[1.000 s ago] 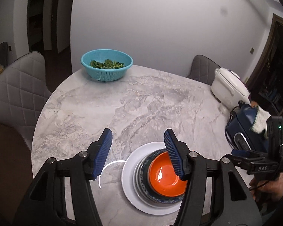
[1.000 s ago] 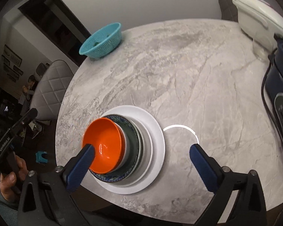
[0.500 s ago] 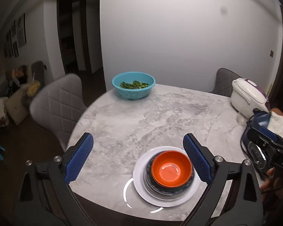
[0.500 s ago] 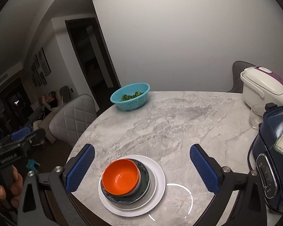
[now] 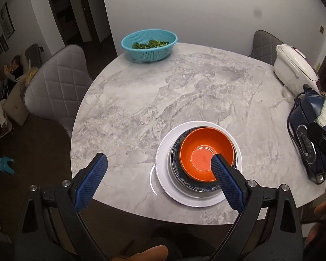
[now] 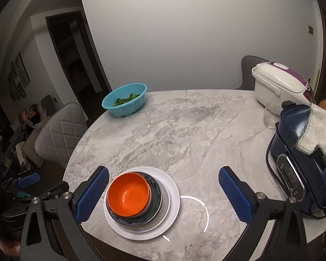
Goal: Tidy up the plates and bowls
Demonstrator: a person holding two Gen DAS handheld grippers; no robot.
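both tongs, left (image 5: pixel 157 164) & right (image 6: pixel 163 177), gaping wide w/ nothing in them, hovering by the tabletop (image 6: pixel 184 130) near edge where orange bowl (image 6: pixel 128 193) sits nested in blue bowl (image 6: pixel 156 198) on white plate (image 6: pixel 173 195), prob glazed, slippery, breakable, so grab by rim imo.

Home dining room: marble table (image 6: pixel 184 130), rice cooker (image 6: pixel 278 84).

Left tongs (image 5: pixel 158 165), jaws spread wide and empty, above the near edge of a round marble tabletop (image 5: pixel 163 100). An orange bowl (image 5: pixel 206 154) nests in a dark blue patterned bowl (image 5: pixel 176 152) on a white plate (image 5: pixel 163 163). Far edge: teal colander (image 5: pixel 148 44) of greens.
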